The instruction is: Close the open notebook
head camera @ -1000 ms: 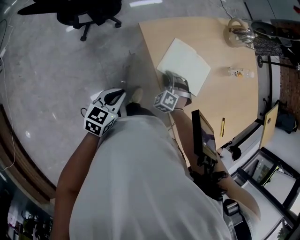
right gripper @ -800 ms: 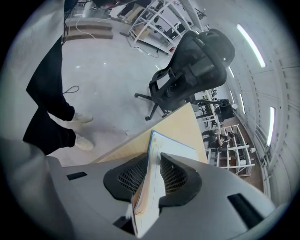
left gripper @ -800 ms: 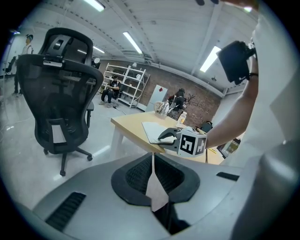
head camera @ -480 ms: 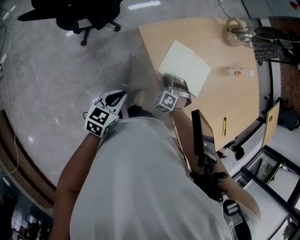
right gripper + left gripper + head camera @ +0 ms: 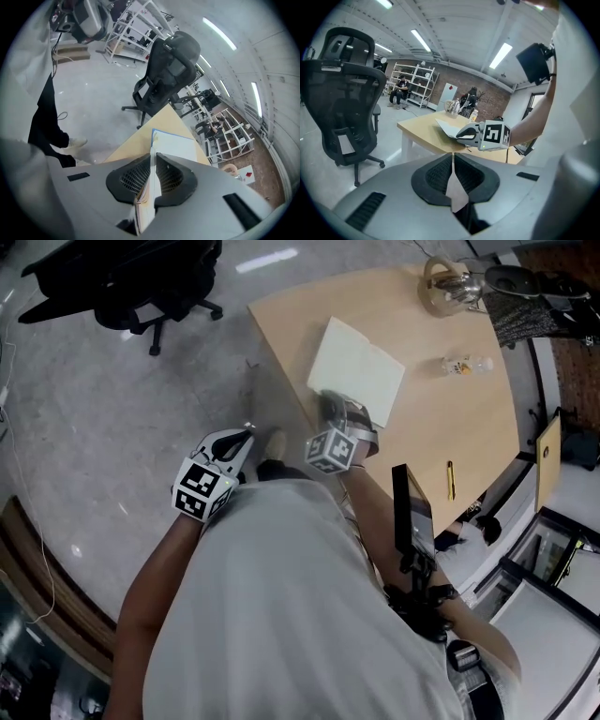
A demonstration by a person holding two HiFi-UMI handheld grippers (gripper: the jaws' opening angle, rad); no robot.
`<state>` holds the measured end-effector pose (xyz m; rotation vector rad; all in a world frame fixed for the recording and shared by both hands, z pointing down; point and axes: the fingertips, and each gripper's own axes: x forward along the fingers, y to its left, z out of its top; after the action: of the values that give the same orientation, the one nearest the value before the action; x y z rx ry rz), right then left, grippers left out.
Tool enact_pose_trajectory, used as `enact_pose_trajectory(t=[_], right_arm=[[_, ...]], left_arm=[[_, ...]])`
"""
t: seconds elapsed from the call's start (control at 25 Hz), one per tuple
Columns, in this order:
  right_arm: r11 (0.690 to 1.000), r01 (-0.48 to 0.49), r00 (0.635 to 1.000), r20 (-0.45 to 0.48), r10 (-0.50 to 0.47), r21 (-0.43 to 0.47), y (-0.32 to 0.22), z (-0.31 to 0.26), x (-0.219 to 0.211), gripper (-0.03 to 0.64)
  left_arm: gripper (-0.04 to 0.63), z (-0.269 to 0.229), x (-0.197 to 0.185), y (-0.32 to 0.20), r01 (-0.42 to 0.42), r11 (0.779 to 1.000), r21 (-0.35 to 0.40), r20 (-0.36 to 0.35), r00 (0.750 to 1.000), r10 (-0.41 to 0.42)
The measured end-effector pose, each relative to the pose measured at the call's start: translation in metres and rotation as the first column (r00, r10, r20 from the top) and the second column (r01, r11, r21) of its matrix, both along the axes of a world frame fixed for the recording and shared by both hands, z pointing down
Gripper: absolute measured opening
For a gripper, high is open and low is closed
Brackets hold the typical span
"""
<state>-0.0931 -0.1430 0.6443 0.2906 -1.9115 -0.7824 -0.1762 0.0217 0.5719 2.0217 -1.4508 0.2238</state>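
Here the open white paper notebook (image 5: pixel 361 367) lies on the pale wooden surface (image 5: pixel 450 427), near its left edge. The right tool (image 5: pixel 335 409) is at the notebook's near edge, its jaws closing with the page edges pinched between them. The rest of the book stretches straight ahead, so the fold probably goes up and away. The left tool (image 5: pixel 242 435), empty with its jaws together, hangs well apart over the floor.

The jaws of the right gripper (image 5: pixel 339 413) are being closed now, the near edge of the notebook (image 5: pixel 361 367) caught between them; that edge has been raised a little off the table (image 5: pixel 469 442) since a second ago.
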Motion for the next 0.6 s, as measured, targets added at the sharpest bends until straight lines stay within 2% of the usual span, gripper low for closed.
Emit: enact_pose_trajectory(t=[0.28,0.6], right_arm=[[0.995,-0.095,0.986,0.132,0.098,-0.026,-0.004,-0.025,0.015,0.041],[0.963,-0.236,0.923,0.279,0.264,-0.130,-0.010,-0.042,0.036,0.038]], left_arm=[[0.020,-0.005,0.022,-0.014,-0.087,0.996,0.011,0.019,0.996,0.086],[0.020,-0.008,0.035,-0.031,-0.161,0.987,0.017,0.047,0.986,0.160]])
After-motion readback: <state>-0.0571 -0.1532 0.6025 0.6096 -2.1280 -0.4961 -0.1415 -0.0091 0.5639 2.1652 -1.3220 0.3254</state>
